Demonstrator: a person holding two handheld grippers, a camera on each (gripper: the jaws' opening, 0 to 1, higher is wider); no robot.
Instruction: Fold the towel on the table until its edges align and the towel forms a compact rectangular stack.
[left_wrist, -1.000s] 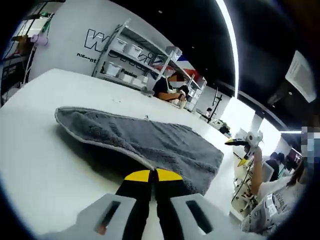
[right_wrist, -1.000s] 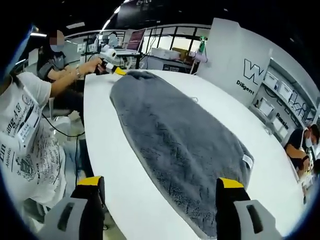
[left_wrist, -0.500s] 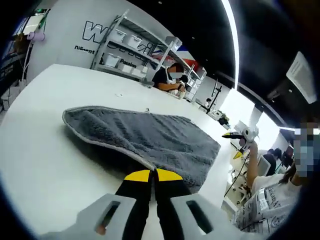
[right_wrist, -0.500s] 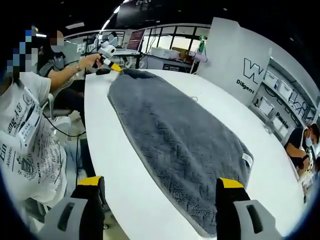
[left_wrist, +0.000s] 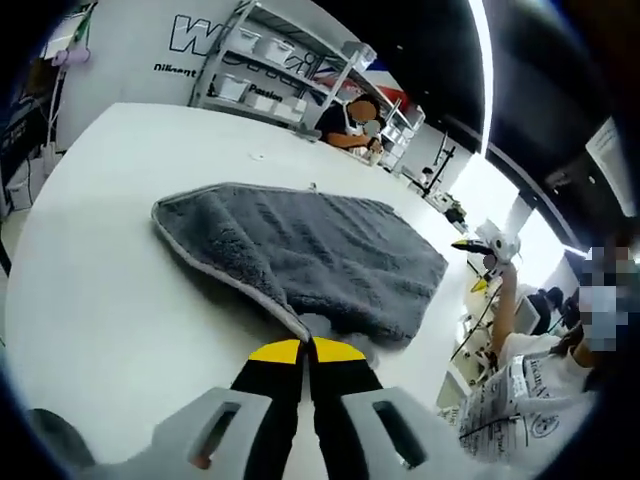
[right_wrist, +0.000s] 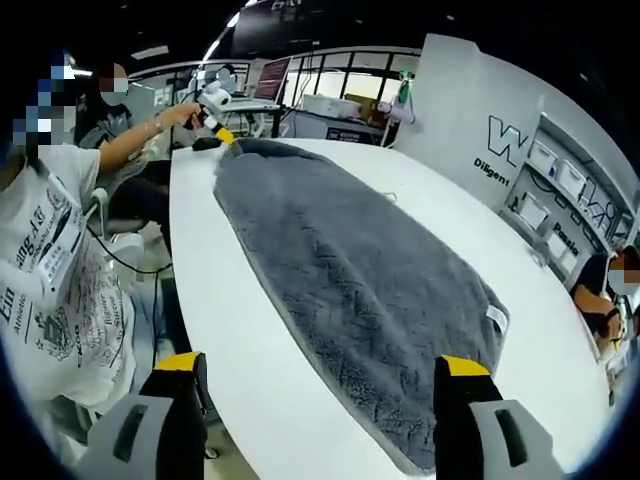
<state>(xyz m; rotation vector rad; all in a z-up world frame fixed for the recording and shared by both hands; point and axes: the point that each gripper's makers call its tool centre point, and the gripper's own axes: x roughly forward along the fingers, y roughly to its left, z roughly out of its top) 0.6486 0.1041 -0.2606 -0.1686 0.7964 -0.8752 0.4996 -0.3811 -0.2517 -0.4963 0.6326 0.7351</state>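
Item: grey terry towel (right_wrist: 350, 290), one piece, lying spread on the white tabletop (right_wrist: 230, 330). In the right gripper view its long axis runs away from the camera toward the far end of the tabletop, parallel to the near table edge; the near short end lies between the right gripper's jaws, with a small white label (right_wrist: 496, 318) near its right corner. In the left gripper view the towel (left_wrist: 310, 255) runs lengthwise away to the right, its pale hemmed edge leading down to the jaw tips.

Handling, as judged: soft, limp, light, thick-piled; it will drape and sag wherever unsupported, and the pile should drag on the tabletop, not slide freely. Best taken at corners or along the hem, pinching both layers if doubled.

Left gripper (left_wrist: 305, 350): jaws clenched together on a corner of the towel's hem, yellow tips touching. It is also visible in the right gripper view (right_wrist: 216, 128), at the towel's far end, held by a person's hand.

Right gripper (right_wrist: 325, 365): jaws spread wide, released, holding nothing, poised over the near end of the towel. It is also visible in the left gripper view (left_wrist: 472, 246), beyond the far end.

Surroundings: shelving with bins (left_wrist: 270, 55) and seated people behind.
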